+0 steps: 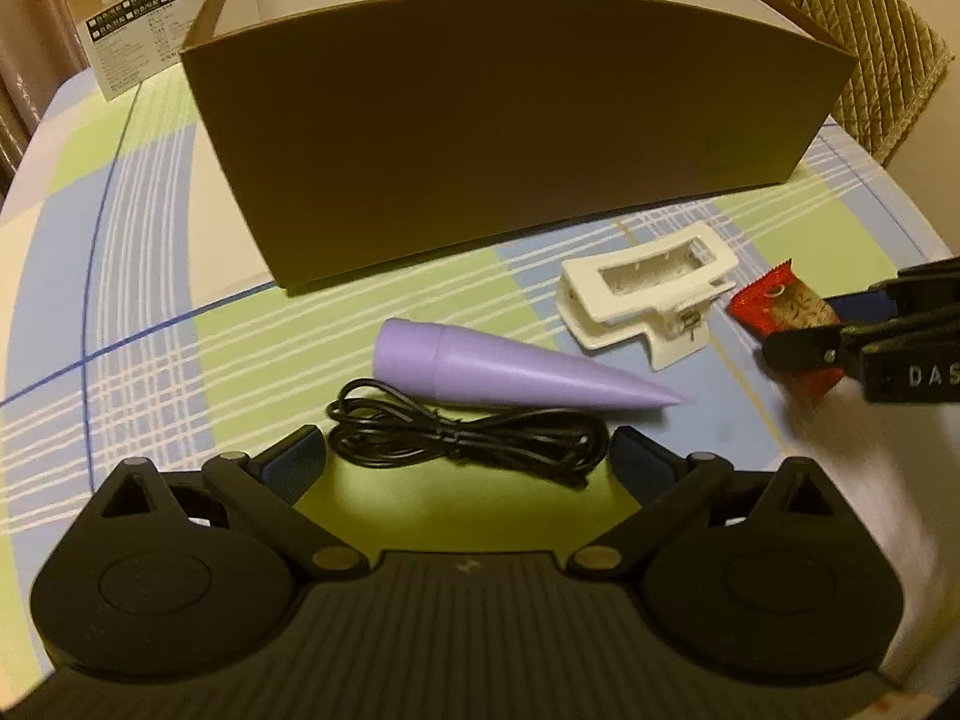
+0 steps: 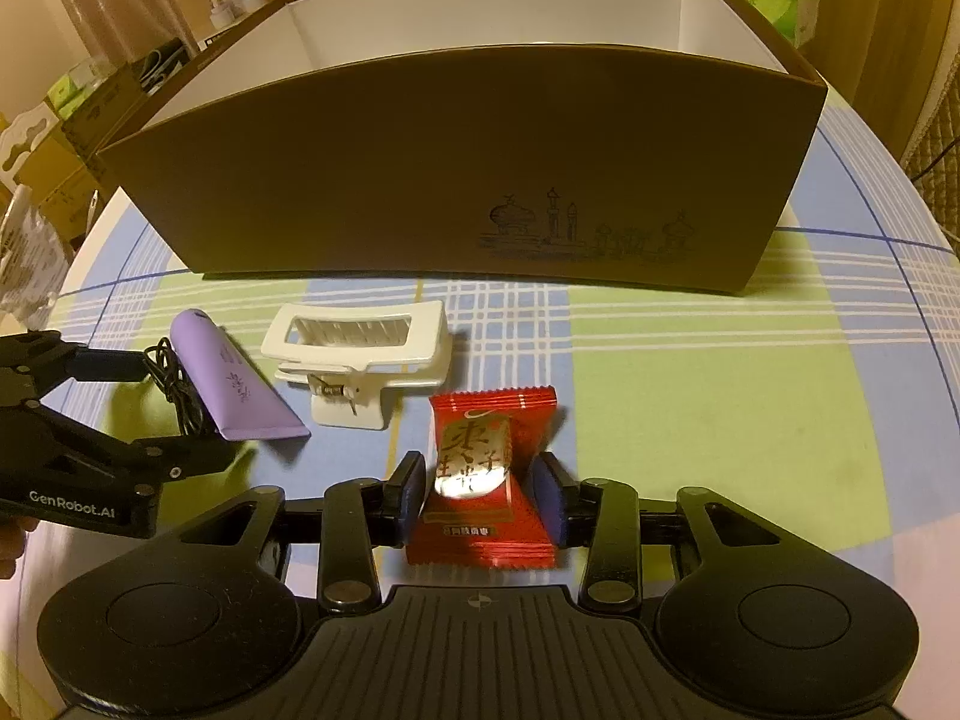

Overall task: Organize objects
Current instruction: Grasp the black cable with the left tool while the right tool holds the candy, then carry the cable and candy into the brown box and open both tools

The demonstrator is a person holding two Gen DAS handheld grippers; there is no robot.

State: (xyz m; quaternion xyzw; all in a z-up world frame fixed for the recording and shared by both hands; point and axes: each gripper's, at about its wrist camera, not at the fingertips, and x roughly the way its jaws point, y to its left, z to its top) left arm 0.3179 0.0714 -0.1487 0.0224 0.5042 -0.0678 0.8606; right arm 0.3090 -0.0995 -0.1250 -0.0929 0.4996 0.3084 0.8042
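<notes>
Broadly, the scene is a round table under a blue, green and white plaid cloth [image 2: 690, 372], and on it stands a large brown cardboard box with a white lining [image 2: 456, 180], open at the top. What shows of its interior is bare white wall; the floor is hidden by the front wall, so I cannot say whether anything lies inside. Judging by that, the sorting looks barely begun: four items lie on the cloth in front of the box.

Next in size is a lilac plastic tube tapering to a flat end [image 1: 510, 372], lying on its side just behind a coiled black cable [image 1: 462, 441]. Right of the tube sits a white plastic hair claw clip [image 1: 648, 294], near the box but apart from it.

Smallest is a red foil-wrapped sweet with printed characters [image 2: 486, 480]. The right gripper [image 2: 486, 492] has its blue pads pressed against either side of the sweet, which rests on or just above the cloth. The left gripper [image 1: 468, 456] hangs with jaws spread wide, straddling the cable without touching it. All four items remain to be boxed.
</notes>
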